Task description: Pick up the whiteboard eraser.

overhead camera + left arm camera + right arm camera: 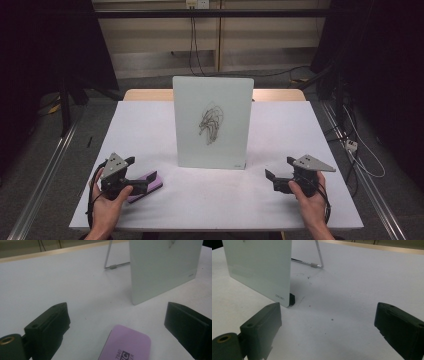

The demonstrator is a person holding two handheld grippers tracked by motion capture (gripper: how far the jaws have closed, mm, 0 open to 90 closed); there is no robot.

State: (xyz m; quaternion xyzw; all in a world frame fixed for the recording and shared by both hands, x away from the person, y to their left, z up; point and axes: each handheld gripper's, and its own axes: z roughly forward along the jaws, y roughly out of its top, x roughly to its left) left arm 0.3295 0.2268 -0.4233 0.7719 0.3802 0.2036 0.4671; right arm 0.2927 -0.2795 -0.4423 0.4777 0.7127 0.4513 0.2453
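2 hands: the left hand (107, 200) and the right hand (311, 196) come in from the near edge of the table, and each one holds 1 gripper.
Left gripper (135, 175): 1, at the near left of the white table (150, 125); the jaws stand wide apart with nothing between them, and they point toward the middle of the table.
Eraser (146, 184): 1, purple, flat on the table. In the high view it lies just beside the left gripper, partly under its jaws. In the left gripper view its rounded end (127, 345) is low between the 2 jaws, and it has dark printed letters on top. I cannot tell if a jaw touches it.
Right gripper (278, 176): 1, at the near right of the table; the jaws are wide apart and hold nothing. Between them is bare table with some small dark specks.
Board (212, 122): 1, a white glass board which stands nearly upright in the middle of the table, farther than both grippers. It has 1 dark scribble (210, 122) in the center.
Board support: 1 thin metal stand (319, 257) behind the board, and 1 small black foot (292, 299) at its lower corner.
Far side: 1 wooden strip of the table edge (145, 94), then grey floor with several cables.
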